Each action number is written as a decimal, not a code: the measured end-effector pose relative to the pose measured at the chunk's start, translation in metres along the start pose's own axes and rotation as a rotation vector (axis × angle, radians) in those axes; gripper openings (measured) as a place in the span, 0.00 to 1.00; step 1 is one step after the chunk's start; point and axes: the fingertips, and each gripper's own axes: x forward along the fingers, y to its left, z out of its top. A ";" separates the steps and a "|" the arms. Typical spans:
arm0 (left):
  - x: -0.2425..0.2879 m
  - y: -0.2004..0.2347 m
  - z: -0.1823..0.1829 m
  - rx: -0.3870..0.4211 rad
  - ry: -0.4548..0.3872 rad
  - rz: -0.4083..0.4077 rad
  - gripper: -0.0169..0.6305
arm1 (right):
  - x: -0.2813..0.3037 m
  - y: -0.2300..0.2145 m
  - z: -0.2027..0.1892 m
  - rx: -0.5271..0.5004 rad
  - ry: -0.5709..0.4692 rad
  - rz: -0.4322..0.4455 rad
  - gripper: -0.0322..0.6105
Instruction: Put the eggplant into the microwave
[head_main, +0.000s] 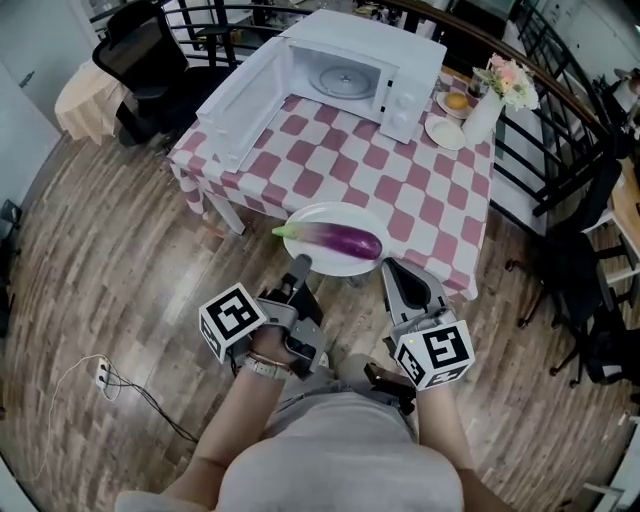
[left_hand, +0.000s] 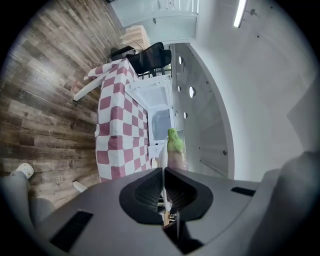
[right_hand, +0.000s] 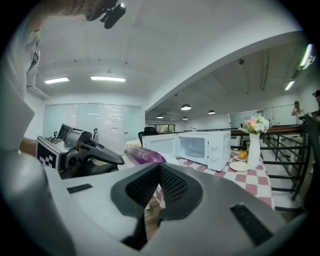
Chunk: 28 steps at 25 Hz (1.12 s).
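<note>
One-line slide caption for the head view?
Left claw and right claw, both shut and empty, face an eggplant on a white plate; microwave open behind.

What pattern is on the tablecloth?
The tablecloth has pink-and-white checks, clearest in the head view.

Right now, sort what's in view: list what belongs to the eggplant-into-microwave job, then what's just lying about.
Belongs to the job:
- eggplant
- large plate under it
- microwave, door open
- left gripper and right gripper, both shut and empty

Just lying about:
- vase of flowers
- small plate with orange food
- empty plate
- black chair
</note>
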 end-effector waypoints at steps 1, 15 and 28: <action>0.002 -0.001 0.004 0.001 0.003 -0.002 0.05 | 0.004 0.000 0.001 0.000 0.001 -0.004 0.09; 0.031 0.001 0.041 -0.007 -0.018 -0.006 0.05 | 0.041 -0.016 0.005 0.006 -0.013 -0.018 0.09; 0.089 -0.002 0.081 0.008 -0.006 0.012 0.05 | 0.100 -0.048 0.009 0.033 -0.021 -0.026 0.09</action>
